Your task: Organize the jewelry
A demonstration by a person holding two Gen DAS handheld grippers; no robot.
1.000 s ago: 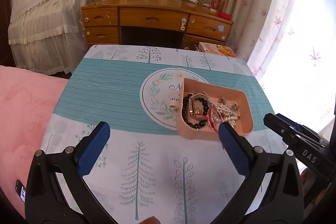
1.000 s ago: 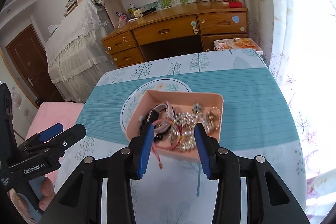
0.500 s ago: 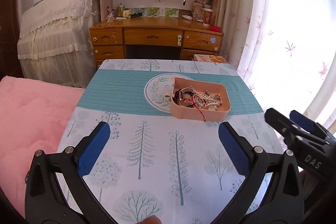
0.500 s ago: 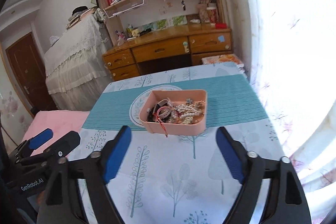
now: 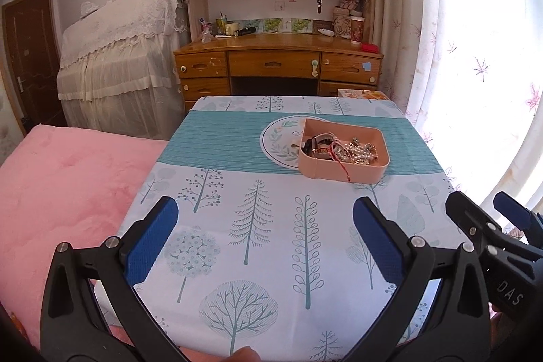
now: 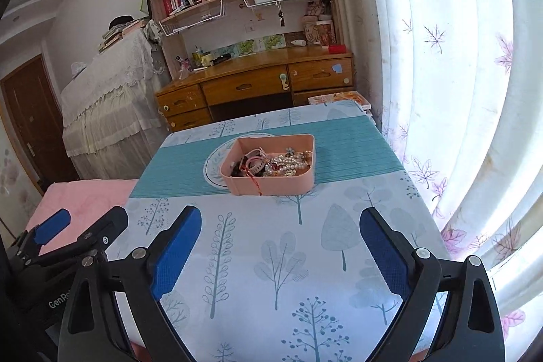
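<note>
Your pink tray [image 5: 342,170] sits mid-table [image 5: 237,243], heaped with bracelets [image 5: 322,147] and pearls [image 5: 364,153], a red cord [image 5: 343,167] dangling over its rim. Your left gripper [image 5: 264,223] gapes empty; your right gripper [image 6: 280,234] is opening, nothing between.

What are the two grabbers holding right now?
Nothing. The left gripper is open and empty; the right gripper is opening, also empty. The jewelry lies in the pink tray.

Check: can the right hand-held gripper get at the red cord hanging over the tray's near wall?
Probably yes: the right hand-held gripper, jaws opening and empty, faces the red cord across bare tablecloth.
</note>
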